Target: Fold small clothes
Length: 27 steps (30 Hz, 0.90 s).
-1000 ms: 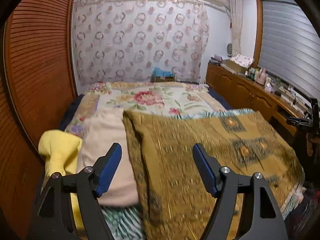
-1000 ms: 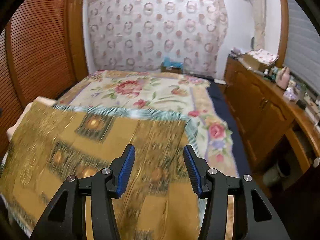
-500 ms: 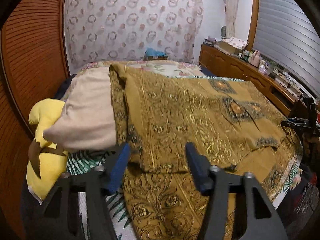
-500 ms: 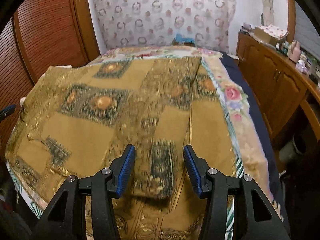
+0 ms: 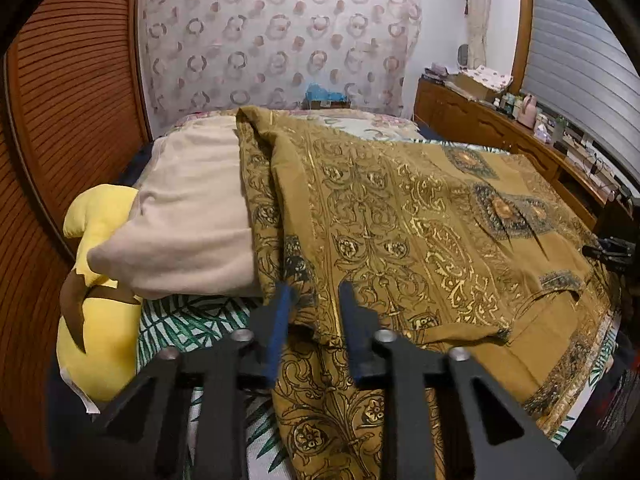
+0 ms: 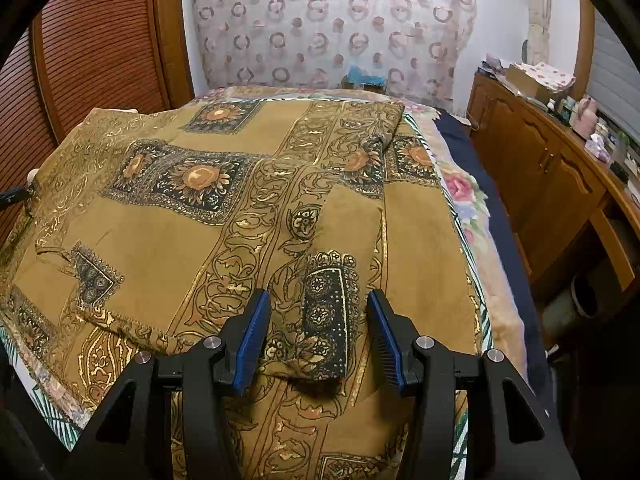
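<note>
- We see the bed (image 6: 472,200) with its flowered cover, and on it the task's thing, a large golden-brown printed garment (image 5: 420,216), lies spread over nearly the whole near half, one layer already laid back over another.
- At the left side a beige pillow (image 5: 192,216) and a yellow plush toy (image 5: 96,320) lie just beside the garment.
- Our left gripper (image 5: 312,320) has just been closing; its fingers stand narrow around the folded edge, but we cannot tell if the pads already press it.
- Our right gripper (image 6: 320,332) hovers with its fingers spread on both sides of a dark patterned fold, not pinching it.
- We judge the step as taking hold of the near edge for the next fold; the next move calls for both grippers to pinch firmly.
</note>
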{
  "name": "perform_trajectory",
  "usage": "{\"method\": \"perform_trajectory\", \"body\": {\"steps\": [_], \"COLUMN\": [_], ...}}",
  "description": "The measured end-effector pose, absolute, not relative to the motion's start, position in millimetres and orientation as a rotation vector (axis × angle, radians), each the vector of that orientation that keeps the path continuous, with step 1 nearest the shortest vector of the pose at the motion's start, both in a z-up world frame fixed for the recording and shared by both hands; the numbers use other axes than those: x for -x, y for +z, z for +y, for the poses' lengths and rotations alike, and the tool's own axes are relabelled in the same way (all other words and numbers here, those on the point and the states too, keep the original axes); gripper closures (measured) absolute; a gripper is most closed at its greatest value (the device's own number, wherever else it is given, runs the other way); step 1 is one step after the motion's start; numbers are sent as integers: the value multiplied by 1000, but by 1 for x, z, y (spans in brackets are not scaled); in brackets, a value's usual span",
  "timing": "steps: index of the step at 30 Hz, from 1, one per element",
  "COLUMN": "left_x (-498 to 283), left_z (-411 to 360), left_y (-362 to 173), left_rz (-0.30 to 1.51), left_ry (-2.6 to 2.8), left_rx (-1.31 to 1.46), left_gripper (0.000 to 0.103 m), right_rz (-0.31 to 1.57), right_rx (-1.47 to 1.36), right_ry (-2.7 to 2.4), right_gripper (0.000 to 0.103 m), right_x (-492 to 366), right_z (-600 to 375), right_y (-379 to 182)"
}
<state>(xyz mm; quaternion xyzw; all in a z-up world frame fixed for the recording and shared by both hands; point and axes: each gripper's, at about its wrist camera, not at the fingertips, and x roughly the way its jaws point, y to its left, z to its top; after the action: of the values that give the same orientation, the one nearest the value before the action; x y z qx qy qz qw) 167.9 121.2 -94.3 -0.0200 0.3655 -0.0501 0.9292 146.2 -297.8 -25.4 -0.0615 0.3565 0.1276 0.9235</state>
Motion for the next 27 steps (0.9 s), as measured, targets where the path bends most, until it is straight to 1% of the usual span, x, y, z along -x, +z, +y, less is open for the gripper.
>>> {"method": "perform_trajectory", "body": {"steps": [9, 13, 14, 15, 17, 25, 27], "left_x": [-179, -178, -176, -175, -172, -166, -165], "left_z": [127, 126, 123, 122, 118, 107, 104], "left_y": [-107, -106, -105, -103, -99, -79, -76], "left_rz": [807, 801, 791, 787, 770, 711, 706], "left_ry": [-48, -59, -71, -74, -79, -98, -104], "left_rx": [40, 39, 29, 20, 11, 10, 9], "left_gripper": [84, 85, 87, 94, 97, 98, 98], "right_rz": [729, 729, 730, 729, 729, 729, 729], "right_rx": [127, 127, 127, 127, 127, 125, 118], "right_ry": [260, 261, 261, 261, 261, 261, 257], "right_gripper": [51, 51, 51, 51, 51, 51, 53], "right_x": [-148, -148, -148, -148, -148, -148, -152], "right_z": [-294, -295, -295, -295, -295, -295, -295], "right_y": [-32, -31, -31, -31, -31, -31, -34]}}
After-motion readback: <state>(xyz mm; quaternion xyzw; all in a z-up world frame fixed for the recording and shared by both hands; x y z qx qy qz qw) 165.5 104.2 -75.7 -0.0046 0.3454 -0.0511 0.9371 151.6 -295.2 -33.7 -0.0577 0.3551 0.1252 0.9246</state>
